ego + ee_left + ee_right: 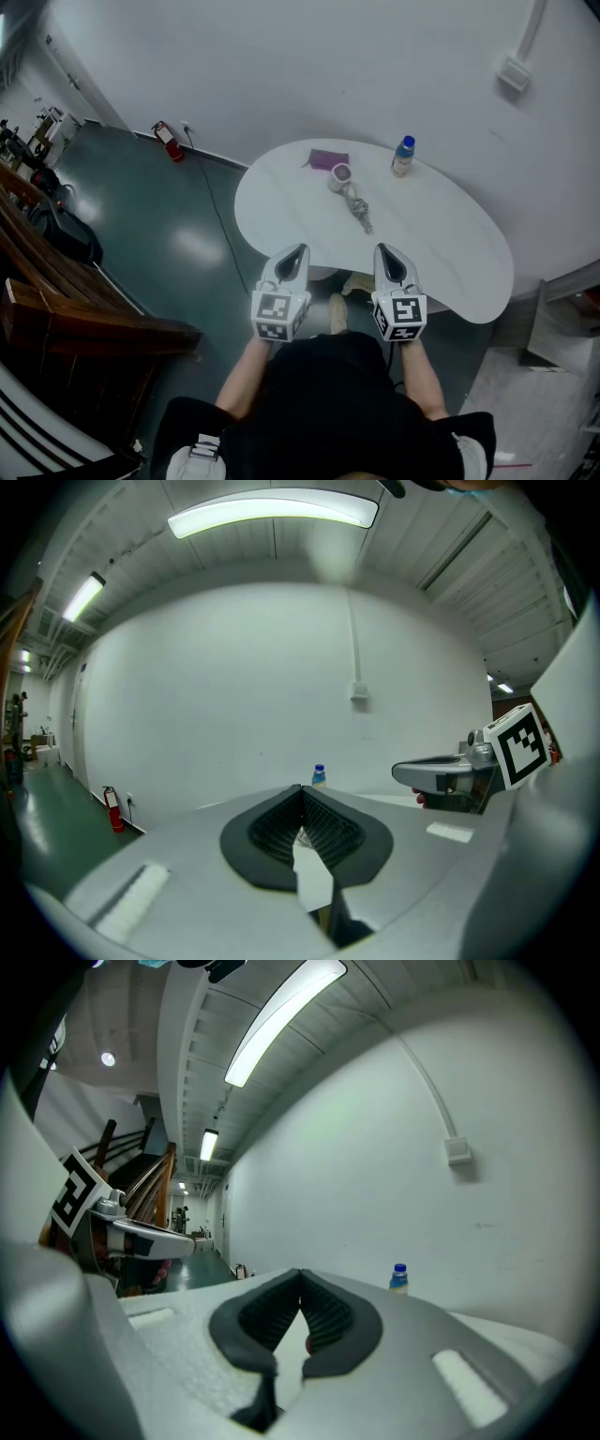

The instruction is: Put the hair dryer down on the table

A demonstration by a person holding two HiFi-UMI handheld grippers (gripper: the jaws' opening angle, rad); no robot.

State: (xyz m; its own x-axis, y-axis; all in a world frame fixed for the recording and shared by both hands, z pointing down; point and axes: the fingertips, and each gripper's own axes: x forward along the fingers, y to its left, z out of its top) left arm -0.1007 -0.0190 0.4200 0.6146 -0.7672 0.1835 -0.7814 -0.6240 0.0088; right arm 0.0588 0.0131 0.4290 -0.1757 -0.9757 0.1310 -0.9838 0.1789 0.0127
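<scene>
1. Left gripper: lower centre of the head view, jaws closed tip to tip, nothing between them.
2. Right gripper: just to its right, jaws likewise closed and empty.
3. Hair dryer: lying on the white table, centre frame, apart from both grippers.
4. Purple cloth just above the dryer; blue-capped bottle to its upper right.

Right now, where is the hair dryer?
In the head view the hair dryer lies near the middle of the white table, just this side of the purple cloth and left of the bottle.
</scene>
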